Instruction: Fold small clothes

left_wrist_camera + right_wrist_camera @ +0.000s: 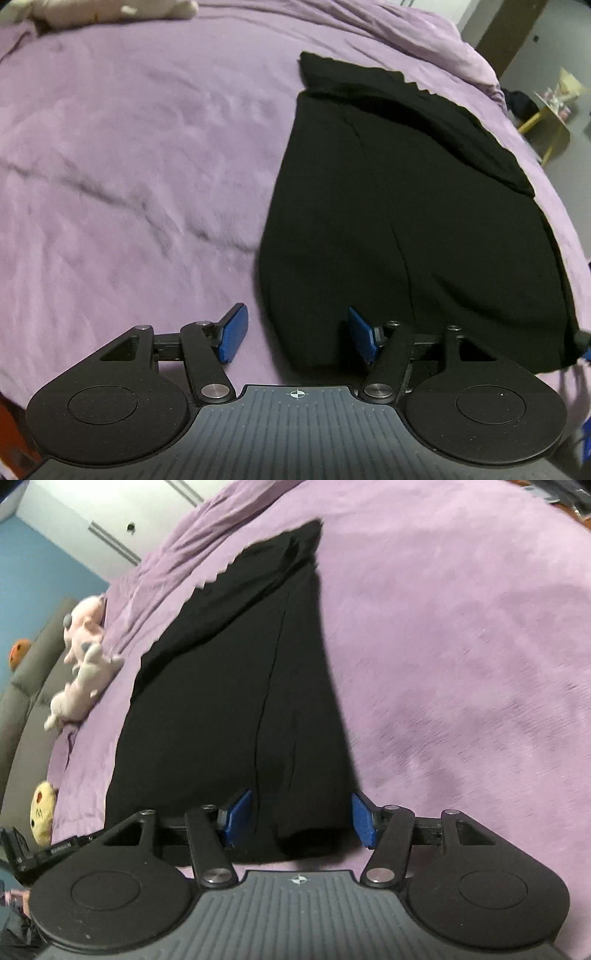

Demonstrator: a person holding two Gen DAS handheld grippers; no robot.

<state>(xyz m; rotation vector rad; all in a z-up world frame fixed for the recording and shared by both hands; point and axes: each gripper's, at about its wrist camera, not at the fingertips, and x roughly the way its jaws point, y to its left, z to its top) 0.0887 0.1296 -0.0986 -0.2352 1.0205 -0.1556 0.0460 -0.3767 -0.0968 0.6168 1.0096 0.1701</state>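
Purple bedspread [129, 166] covered the whole bed, rumpled toward the far edge; also seen in right wrist view [461, 664]. Cream plush toy [110, 11] lay at top of left view, partly cut off. In right view: pink plush toy [83, 664] on bed's left edge, yellow plush [42, 812] below it, orange plush [18, 653] by grey headboard [33, 686]. Blue wall [33, 572] behind. Yellow side table [550, 122] w/ small items beyond bed, blurry.
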